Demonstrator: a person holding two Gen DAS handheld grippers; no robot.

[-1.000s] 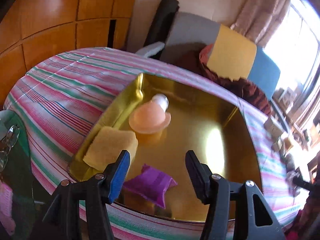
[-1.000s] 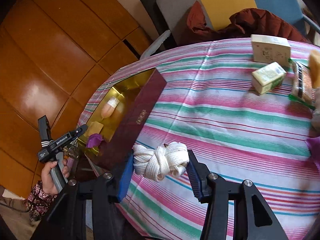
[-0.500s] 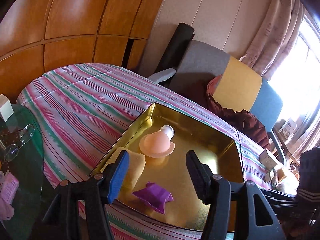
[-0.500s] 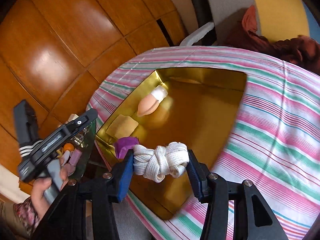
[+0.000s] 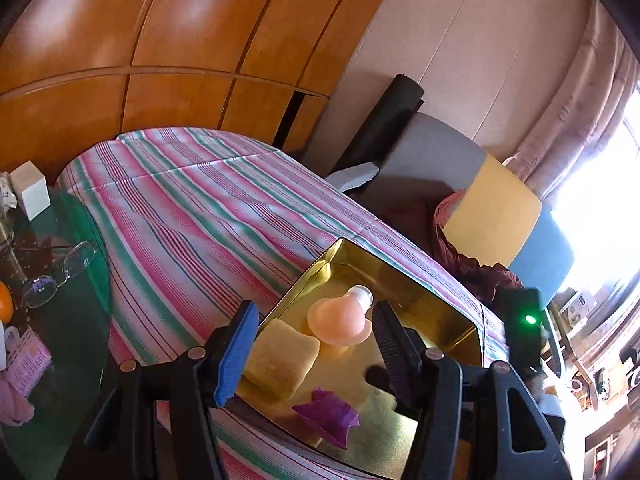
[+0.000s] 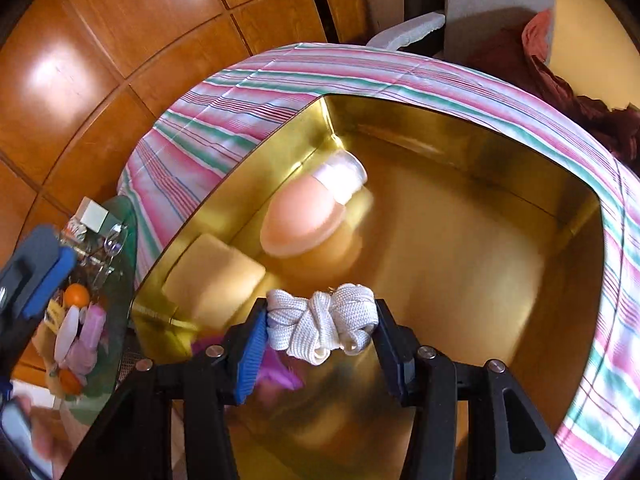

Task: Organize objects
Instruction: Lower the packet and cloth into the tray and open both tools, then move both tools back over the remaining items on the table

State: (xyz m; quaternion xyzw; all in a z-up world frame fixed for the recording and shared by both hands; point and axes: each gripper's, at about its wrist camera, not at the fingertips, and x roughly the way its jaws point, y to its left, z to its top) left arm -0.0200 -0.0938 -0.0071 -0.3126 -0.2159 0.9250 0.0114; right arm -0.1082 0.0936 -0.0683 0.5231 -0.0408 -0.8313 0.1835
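Observation:
A gold tin box (image 5: 436,292) (image 6: 460,148) lies open on the striped tablecloth (image 5: 208,216). Inside it are a peach bulb-shaped object (image 5: 338,320) (image 6: 304,216), a yellow sponge (image 5: 280,360) (image 6: 216,276) and a purple paper piece (image 5: 328,416) (image 6: 276,368). My right gripper (image 6: 320,340) is shut on a knotted white cord bundle (image 6: 324,324), hanging above the box's near part. My left gripper (image 5: 312,348) stands open with nothing between its fingers, held back from the box's near left edge. The right gripper's body (image 5: 520,332) shows at the right of the left wrist view.
A green glass side table (image 5: 60,320) at the left carries spectacles (image 5: 56,268), a white cube (image 5: 30,192) and small items. Wooden wall panels (image 5: 160,40) stand behind. A chair with grey, yellow and blue cushions (image 5: 492,208) and a dark red cloth (image 5: 472,260) is beyond the table.
My right gripper carried the cord bundle leftward from the bare tablecloth to over the gold box. My left gripper drew back and rose, so the box sits lower and smaller in its view.

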